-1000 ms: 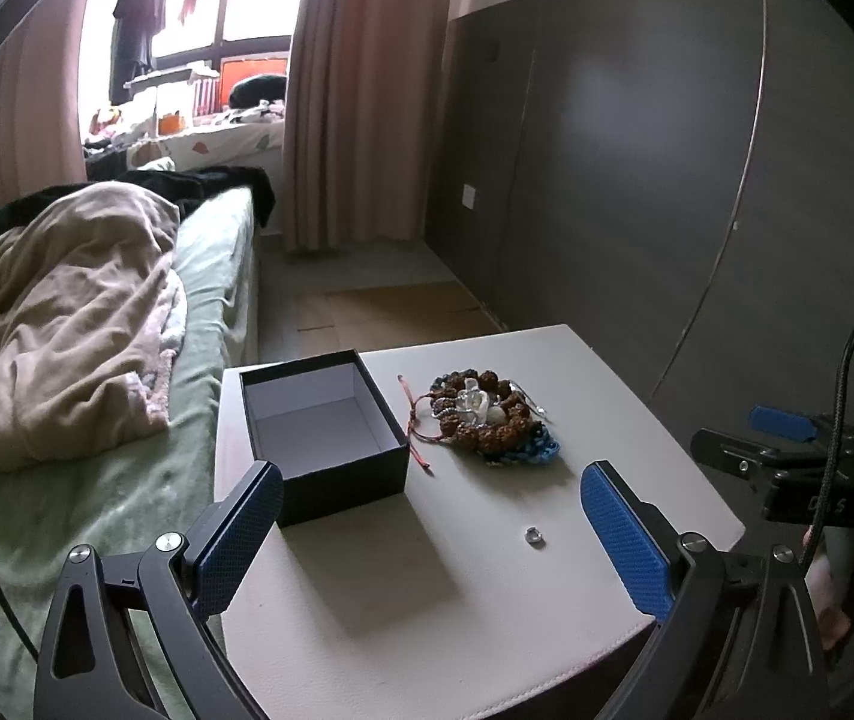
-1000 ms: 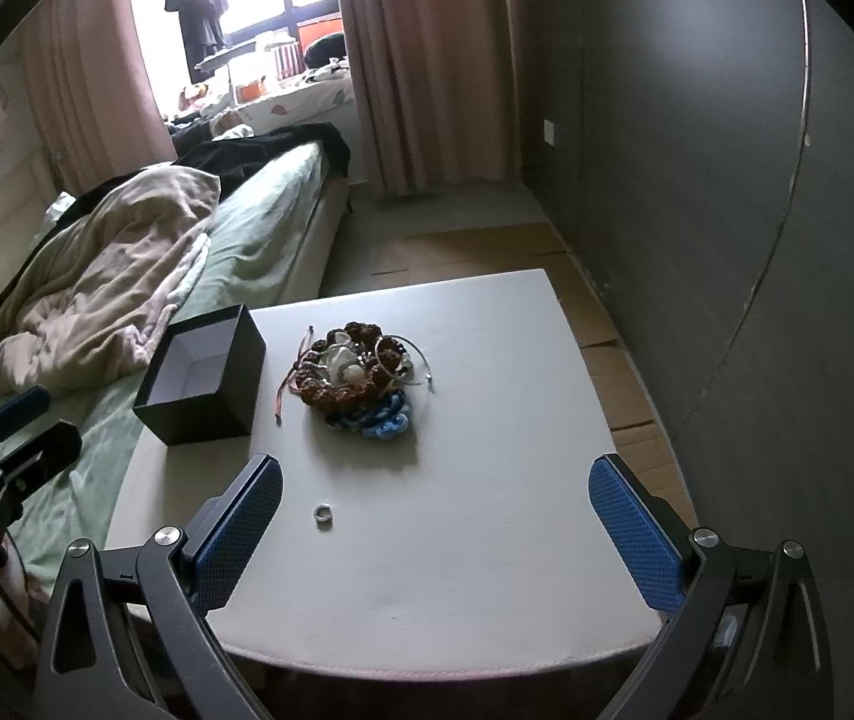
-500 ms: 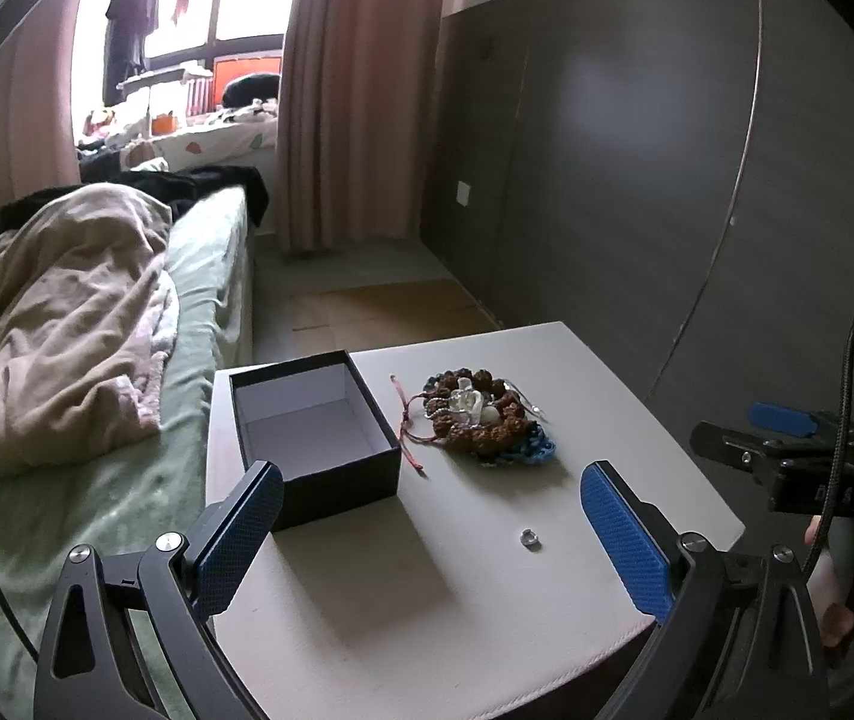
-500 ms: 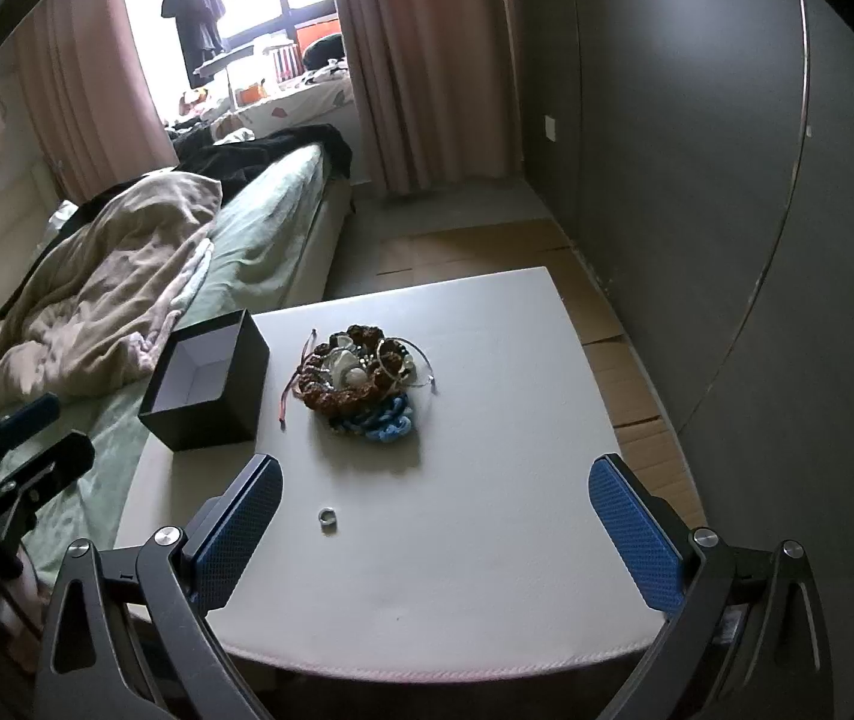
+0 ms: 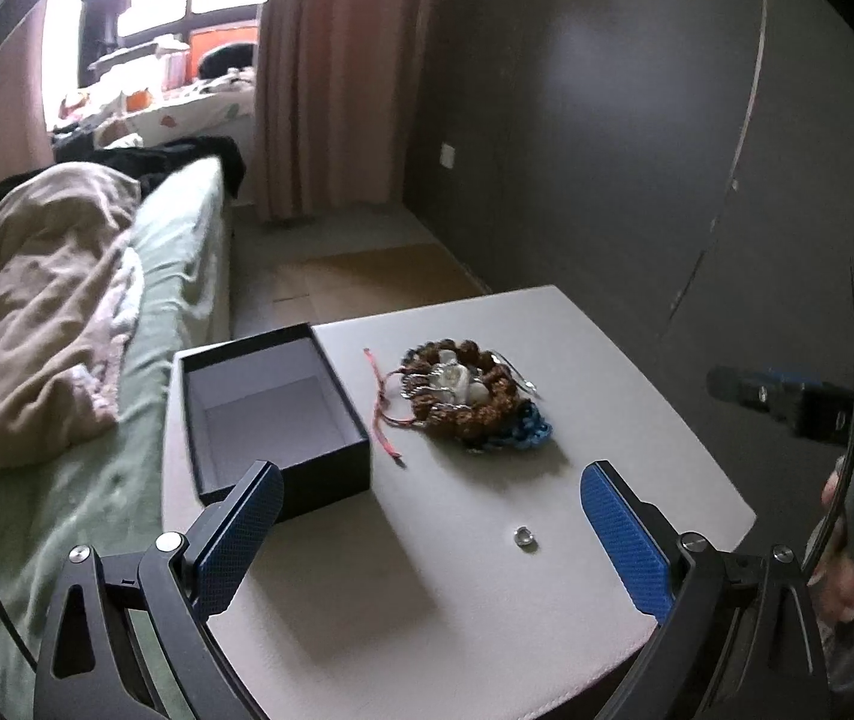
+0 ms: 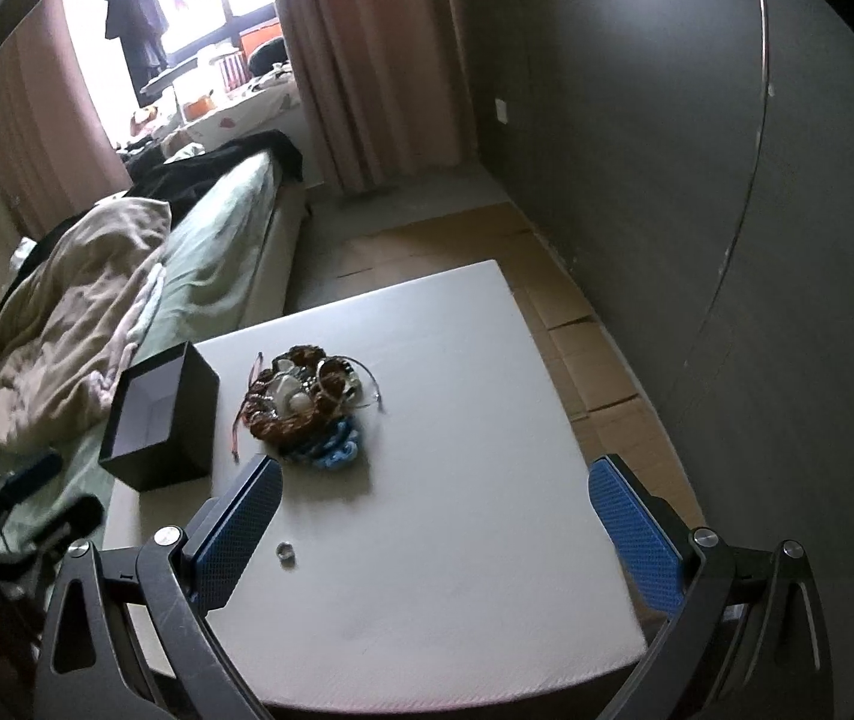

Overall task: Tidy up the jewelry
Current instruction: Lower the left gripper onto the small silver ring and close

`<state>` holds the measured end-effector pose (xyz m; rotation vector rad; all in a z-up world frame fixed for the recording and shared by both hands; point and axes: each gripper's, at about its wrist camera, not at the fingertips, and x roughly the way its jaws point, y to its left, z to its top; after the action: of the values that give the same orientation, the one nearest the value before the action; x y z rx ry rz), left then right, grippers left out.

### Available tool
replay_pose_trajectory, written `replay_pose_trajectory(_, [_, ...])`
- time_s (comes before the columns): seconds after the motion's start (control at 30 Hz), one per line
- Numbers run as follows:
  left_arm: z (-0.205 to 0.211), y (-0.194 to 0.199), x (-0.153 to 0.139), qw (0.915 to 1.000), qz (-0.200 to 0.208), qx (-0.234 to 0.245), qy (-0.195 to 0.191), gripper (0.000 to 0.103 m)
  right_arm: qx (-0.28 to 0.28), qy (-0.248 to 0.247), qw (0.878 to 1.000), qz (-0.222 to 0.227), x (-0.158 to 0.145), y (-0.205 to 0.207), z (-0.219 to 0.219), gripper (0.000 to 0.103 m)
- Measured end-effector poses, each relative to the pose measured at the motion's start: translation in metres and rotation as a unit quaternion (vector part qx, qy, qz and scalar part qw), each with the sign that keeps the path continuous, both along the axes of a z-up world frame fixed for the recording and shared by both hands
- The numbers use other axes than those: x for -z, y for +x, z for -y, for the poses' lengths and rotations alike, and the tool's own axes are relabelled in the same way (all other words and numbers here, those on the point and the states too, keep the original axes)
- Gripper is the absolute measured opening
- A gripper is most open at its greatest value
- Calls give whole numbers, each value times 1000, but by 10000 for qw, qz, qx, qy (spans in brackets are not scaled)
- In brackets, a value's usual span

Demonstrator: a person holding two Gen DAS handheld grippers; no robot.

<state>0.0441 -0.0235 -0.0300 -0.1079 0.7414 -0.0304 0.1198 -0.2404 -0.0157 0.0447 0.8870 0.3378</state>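
Through the left wrist camera I see my left tongs (image 5: 430,531) spread wide with nothing between them, hovering over the near edge of the white surface (image 5: 637,360). The open black box (image 5: 271,414) sits at the surface's left side; the heap of bracelets (image 5: 466,399) lies just right of it, and a small ring (image 5: 525,537) lies apart, nearer me.

Through the right wrist camera, my right tongs (image 6: 436,531) are likewise spread and empty. The ring (image 6: 286,552) lies near their left finger, the bracelets (image 6: 307,405) and box (image 6: 160,420) beyond it.
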Motion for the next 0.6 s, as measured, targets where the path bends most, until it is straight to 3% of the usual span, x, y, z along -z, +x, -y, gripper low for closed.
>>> replay_pose_trajectory(0.17, [13,12,9,9995,-168,250,-22,99,225,62,9995,-195,5,12,13,103])
replay_pose_trajectory(0.23, [18,18,16,9986,-334,403,-74,87,290,71,9992,-259,7,16,19,103])
replay_pose_trajectory(0.43, [37,35,45,9933,-929,682,12,72,473,85,9981,-381,9,27,44,103])
replay_pose_trajectory(0.6, [45,41,59,9907,-1135,755,-5,65,525,91,9974,-493,12,31,58,103])
